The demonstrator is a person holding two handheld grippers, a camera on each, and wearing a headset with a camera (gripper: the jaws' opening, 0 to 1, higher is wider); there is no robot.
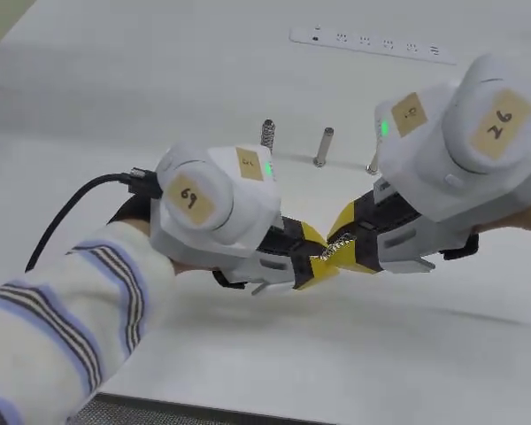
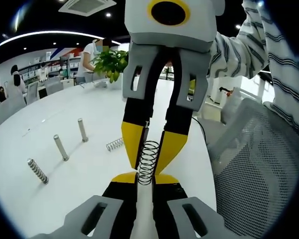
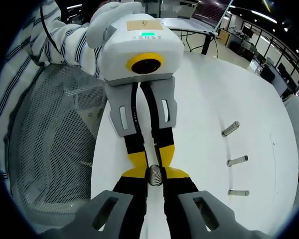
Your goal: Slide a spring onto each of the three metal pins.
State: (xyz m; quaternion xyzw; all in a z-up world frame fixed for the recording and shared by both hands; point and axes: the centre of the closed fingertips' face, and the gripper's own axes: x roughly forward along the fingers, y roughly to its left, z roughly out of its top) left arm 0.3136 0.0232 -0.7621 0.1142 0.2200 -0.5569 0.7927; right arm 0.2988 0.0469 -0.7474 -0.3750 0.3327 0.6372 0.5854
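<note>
Twice pinched one spring (image 2: 148,162) above the bench's (image 1: 248,80) near edge: in left gripper (image 2: 144,178) fingers and right gripper (image 3: 156,173) fingers, tip to tip.

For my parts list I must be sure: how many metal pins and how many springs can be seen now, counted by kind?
Metal pins: 3
Springs: 3 (one held, one on a pin, one lying loose)
Total: 6

White table (image 1: 159,80) carries three pins (image 2: 61,147), loose spring (image 2: 114,144) and power strip (image 1: 372,42).
</note>
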